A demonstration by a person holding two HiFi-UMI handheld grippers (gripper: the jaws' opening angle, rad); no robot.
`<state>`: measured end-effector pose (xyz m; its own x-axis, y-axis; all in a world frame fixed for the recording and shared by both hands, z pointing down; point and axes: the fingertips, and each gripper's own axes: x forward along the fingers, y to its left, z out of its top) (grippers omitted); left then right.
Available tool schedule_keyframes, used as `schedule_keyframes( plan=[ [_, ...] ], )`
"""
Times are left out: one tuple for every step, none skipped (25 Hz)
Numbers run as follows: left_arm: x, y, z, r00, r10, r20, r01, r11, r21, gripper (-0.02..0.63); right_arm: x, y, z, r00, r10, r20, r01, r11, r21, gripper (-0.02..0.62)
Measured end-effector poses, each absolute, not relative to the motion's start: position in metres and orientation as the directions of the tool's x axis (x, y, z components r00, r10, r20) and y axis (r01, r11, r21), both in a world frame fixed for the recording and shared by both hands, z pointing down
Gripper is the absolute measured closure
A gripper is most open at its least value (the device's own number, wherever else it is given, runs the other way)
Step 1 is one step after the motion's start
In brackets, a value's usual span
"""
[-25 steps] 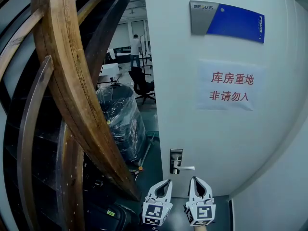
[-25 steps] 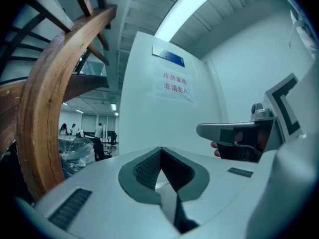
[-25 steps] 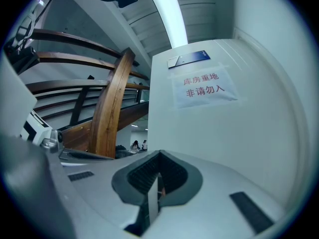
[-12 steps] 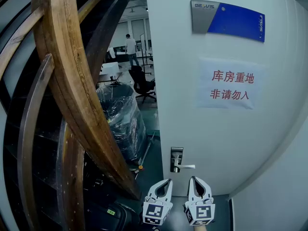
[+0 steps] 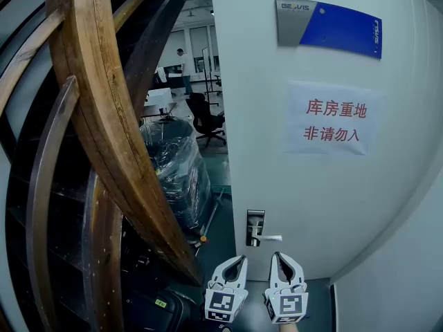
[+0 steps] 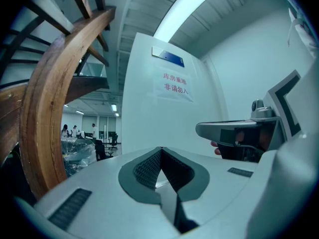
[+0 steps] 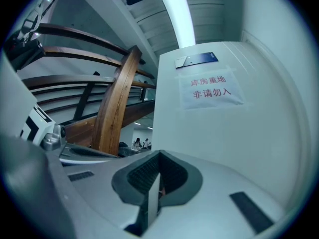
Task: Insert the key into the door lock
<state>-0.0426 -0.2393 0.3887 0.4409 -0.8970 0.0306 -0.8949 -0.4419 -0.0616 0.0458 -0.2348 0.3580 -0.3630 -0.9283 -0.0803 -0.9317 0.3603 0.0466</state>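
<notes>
Door lock point(image 5: 255, 225) sits on white door point(image 5: 318, 199) beside curved wooden beams point(image 5: 104, 130).

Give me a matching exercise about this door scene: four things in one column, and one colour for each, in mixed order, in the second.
Things:
1. nameplate
2. paper notice
3. door handle
4. curved beams

Colours:
a. silver metal
b. brown wood
c. blue and grey
d. white with red characters

Pairs: 1-c, 2-d, 3-a, 4-b.
</notes>
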Motion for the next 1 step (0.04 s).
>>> schedule_keyframes(
  plan=[
    [-0.0428, -0.2396, 0.3881, 0.441, -0.897, 0.029, -0.895, -0.442, -0.064, 0.603, 0.0436, -0.2345, 0.356, -0.365, -0.927, -0.085, -0.931, 0.361, 0.06, 0.591]
  ],
)
